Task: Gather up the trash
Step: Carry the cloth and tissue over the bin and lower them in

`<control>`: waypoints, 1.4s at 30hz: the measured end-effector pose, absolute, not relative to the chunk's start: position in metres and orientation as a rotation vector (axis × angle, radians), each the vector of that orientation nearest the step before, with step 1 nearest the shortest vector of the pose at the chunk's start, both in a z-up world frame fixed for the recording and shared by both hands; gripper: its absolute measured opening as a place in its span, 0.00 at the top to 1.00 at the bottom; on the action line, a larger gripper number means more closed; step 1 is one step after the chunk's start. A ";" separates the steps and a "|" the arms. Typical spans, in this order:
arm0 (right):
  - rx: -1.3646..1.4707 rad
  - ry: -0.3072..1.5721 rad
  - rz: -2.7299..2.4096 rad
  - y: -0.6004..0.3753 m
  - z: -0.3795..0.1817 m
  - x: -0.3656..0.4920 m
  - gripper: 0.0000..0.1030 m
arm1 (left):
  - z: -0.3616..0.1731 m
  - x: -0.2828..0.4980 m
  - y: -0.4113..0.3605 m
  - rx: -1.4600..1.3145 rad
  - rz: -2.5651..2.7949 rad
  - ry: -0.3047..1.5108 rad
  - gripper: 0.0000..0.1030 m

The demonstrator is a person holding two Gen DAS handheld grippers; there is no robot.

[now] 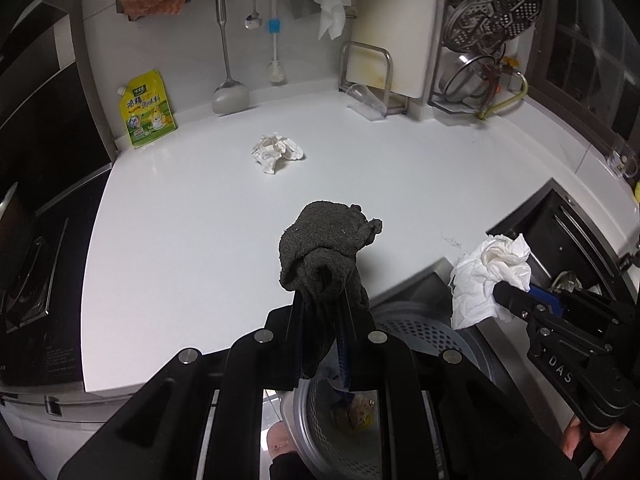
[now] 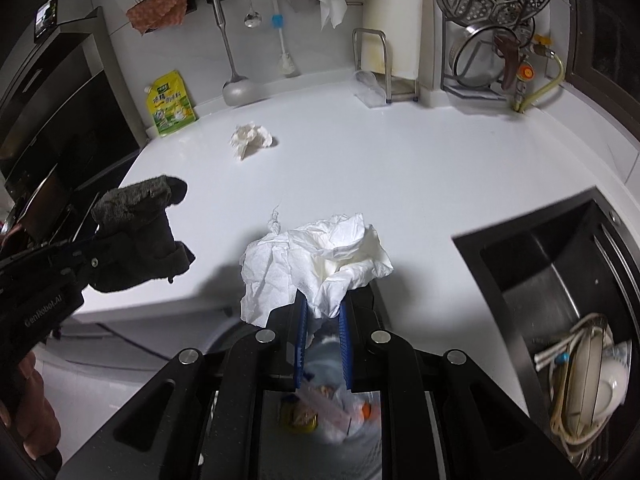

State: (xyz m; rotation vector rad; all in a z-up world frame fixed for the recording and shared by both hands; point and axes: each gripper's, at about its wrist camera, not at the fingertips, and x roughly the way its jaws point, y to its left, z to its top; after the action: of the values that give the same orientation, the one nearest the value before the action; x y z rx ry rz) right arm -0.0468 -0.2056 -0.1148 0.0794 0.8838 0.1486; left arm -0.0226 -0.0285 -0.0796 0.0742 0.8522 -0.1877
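Right wrist view looks straight down past the right gripper [image 2: 323, 312], whose blue pads are closed on a crumpled white tissue [image 2: 316, 256]. Directly beneath it, just off the front edge of the countertop [image 2: 400, 168], sits the trash bin [image 2: 332, 412], already holding scraps. The release therefore seems to call for little more than opening the jaws. Beside it, the left gripper [image 1: 325, 304] pinches a dark grey rag [image 1: 320, 248], which stands up from the fingers; the bin's perforated wall [image 1: 420, 336] lies below and slightly right of it, so this hand is also near the drop. Farther off, toward the back left corner of the countertop, one crumpled paper ball [image 1: 277, 153] lies alone, well apart from both grippers and roughly straight ahead of the left one.
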 end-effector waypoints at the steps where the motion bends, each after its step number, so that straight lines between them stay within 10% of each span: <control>1: 0.075 0.891 0.150 -0.205 -0.117 -0.053 0.87 | -0.080 -0.026 -0.029 0.074 -0.191 0.854 0.86; 42: 0.080 1.060 0.218 -0.216 -0.183 -0.127 0.87 | -0.144 -0.097 -0.063 0.123 -0.215 1.044 0.86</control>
State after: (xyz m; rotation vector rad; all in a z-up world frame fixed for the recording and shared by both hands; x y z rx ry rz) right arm -0.1275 -0.2160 -0.1834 0.0796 1.0597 0.2185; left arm -0.0974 -0.0633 -0.1436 0.1226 1.0444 -0.2154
